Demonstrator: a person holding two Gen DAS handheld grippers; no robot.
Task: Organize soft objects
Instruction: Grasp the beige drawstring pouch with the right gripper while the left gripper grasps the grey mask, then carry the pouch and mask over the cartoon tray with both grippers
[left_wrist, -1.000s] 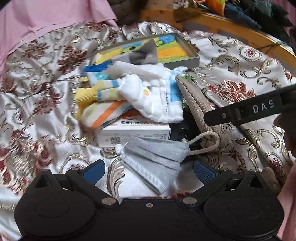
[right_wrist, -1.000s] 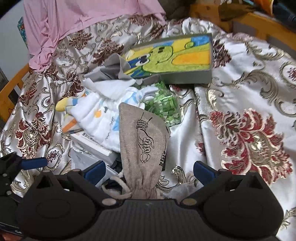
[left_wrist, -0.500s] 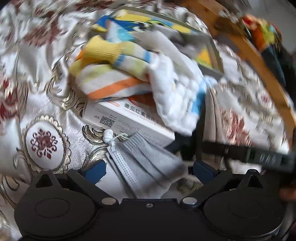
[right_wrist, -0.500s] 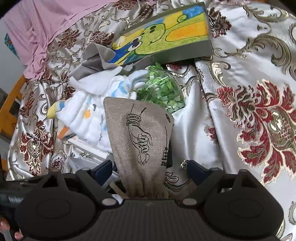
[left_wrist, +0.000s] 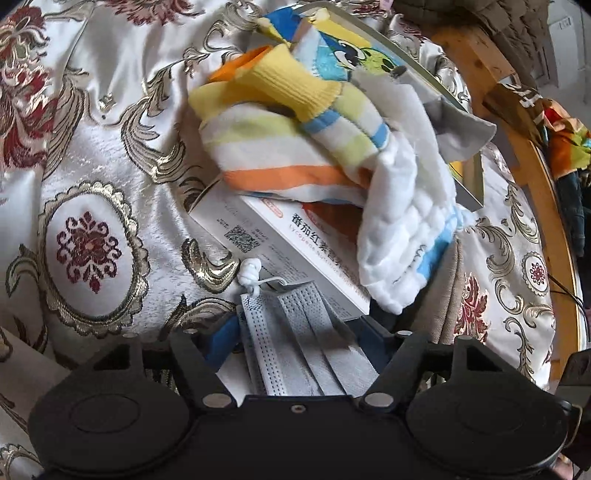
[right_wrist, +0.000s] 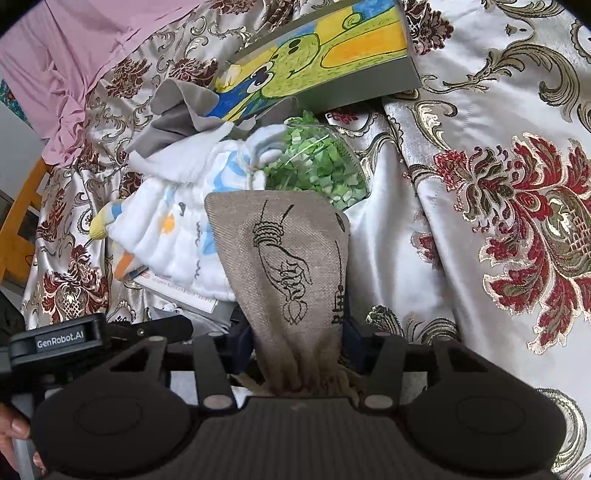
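A grey pleated face mask (left_wrist: 291, 314) lies on the brocade bedspread, its white ear loop knotted beside a white box (left_wrist: 273, 240). My left gripper (left_wrist: 299, 336) is over it with its jaws closing, and the blue pads (left_wrist: 221, 339) meet the mask's two long edges. A beige drawstring pouch (right_wrist: 284, 251) with a black ink drawing runs up between the fingers of my right gripper (right_wrist: 297, 339). Those jaws are closing too, and both pads press the pouch's sides near its gathered neck. A striped sock (left_wrist: 280, 147) and a white quilted cloth (left_wrist: 406, 229) are piled on the box.
A shallow grey tray with a cartoon drawing (right_wrist: 325, 51) lies behind the pile, with a grey cloth (right_wrist: 177, 114) and a bag of green bits (right_wrist: 317, 166) next to it. Pink fabric (right_wrist: 55, 66) covers the far left. A wooden bed rail (left_wrist: 476, 62) borders the right. A hand (right_wrist: 14, 432) holds the left tool.
The left gripper rolled and came in close over the mask, and its jaws narrowed onto it. The right gripper sank slightly, and its jaws closed in on the pouch's neck.
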